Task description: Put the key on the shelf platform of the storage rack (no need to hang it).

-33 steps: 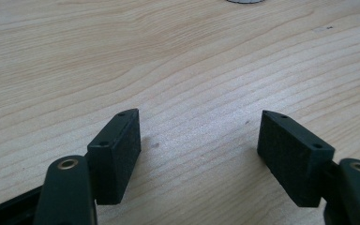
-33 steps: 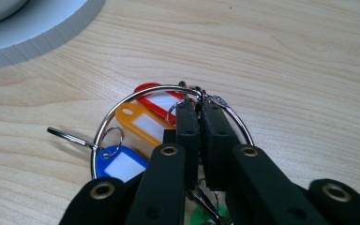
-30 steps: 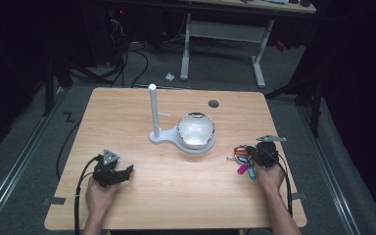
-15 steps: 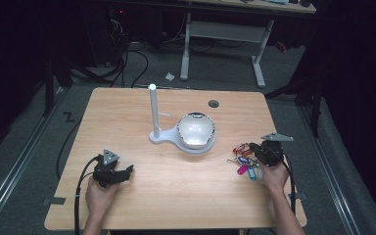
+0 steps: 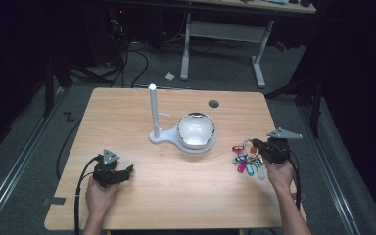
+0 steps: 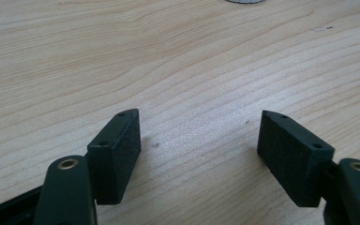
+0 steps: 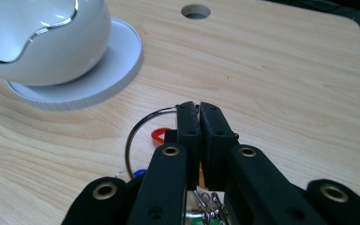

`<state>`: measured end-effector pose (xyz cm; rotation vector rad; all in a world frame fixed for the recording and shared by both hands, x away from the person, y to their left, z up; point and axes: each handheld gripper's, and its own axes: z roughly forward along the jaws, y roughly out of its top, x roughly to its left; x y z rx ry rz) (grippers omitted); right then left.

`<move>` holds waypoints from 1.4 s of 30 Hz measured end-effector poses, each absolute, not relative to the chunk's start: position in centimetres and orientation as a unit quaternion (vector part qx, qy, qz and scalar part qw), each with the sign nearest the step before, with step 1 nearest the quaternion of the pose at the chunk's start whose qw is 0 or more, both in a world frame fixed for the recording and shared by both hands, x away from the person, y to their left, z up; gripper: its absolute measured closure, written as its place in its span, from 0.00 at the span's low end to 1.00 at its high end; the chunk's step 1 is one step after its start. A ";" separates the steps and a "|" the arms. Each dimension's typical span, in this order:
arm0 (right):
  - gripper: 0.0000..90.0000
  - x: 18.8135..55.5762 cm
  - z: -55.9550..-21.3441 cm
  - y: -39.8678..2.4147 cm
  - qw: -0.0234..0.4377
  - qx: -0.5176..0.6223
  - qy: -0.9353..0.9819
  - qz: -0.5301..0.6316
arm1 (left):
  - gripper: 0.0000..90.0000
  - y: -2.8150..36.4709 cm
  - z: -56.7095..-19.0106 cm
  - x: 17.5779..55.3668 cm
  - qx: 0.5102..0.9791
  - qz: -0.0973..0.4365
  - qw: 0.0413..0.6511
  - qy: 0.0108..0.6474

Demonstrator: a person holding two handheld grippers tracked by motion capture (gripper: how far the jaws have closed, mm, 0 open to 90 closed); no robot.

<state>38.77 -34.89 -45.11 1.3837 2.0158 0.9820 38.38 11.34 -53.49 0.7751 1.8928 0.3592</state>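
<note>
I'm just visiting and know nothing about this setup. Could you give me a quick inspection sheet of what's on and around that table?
Surface: wooden table, round hole near far edge.
Job's things: white stand with bowl at centre; key ring with coloured tags at right.
Clutter: nothing seen.
Grippers: left tool open over bare wood; right tool shut on key ring.
Cables: one trails from each tool; more lie on the floor behind.
Surroundings: dark room, second desk beyond.

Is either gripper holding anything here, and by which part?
The right gripper is shut on the key ring, pinching its metal loop; the coloured tags hang below. The left gripper is open over bare table.
</note>
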 end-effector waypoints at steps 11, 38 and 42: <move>0.98 38.1 -42.8 -34.9 0.257 0.493 0.739 0.381 | 0.34 11.3 -53.5 38.4 0.322 0.149 0.508 0.785; 0.98 37.6 -37.0 -33.7 0.273 0.444 0.738 0.429 | 0.34 11.3 -53.5 38.4 0.320 0.148 0.508 0.786; 0.98 37.6 -36.0 -33.6 0.276 0.437 0.738 0.435 | 0.34 11.3 -53.5 38.4 0.319 0.147 0.508 0.786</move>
